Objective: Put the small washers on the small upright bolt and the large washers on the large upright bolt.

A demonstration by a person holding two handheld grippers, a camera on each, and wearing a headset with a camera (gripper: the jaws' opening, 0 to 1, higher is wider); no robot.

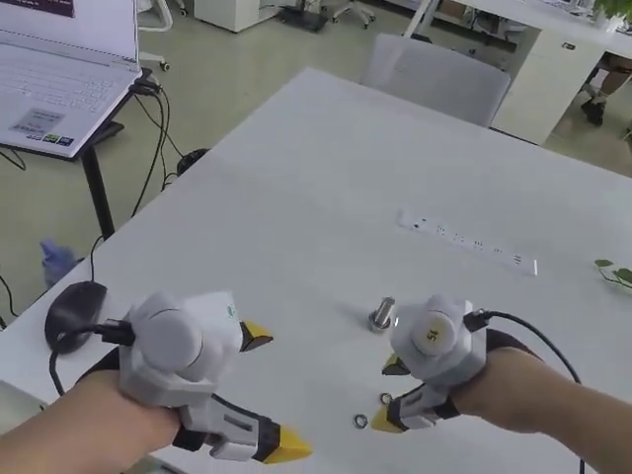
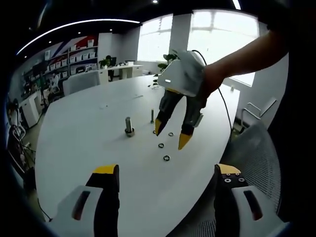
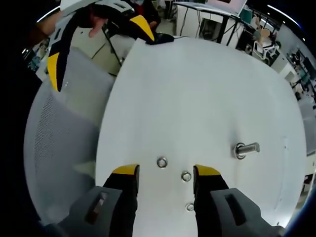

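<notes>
A large upright bolt (image 1: 381, 314) stands on the white table (image 1: 296, 197). In the left gripper view I see it as the large bolt (image 2: 129, 127), with a thinner small bolt (image 2: 152, 116) behind it. Loose washers (image 1: 360, 422) lie flat near the front edge. My right gripper (image 1: 390, 395) hangs open just over them, and two washers (image 3: 162, 162) lie right at the tips of the right gripper (image 3: 166, 170). My left gripper (image 1: 271, 393) is open and empty at the front left, away from the washers. The left gripper (image 2: 167, 170) faces the right gripper (image 2: 171, 134).
A white power strip (image 1: 466, 240) lies on the table behind the bolt. A black puck (image 1: 74, 306) with a cable sits at the left edge. A laptop (image 1: 59, 69) is on a side stand. A grey mesh chair (image 3: 59, 133) stands by the table's front edge.
</notes>
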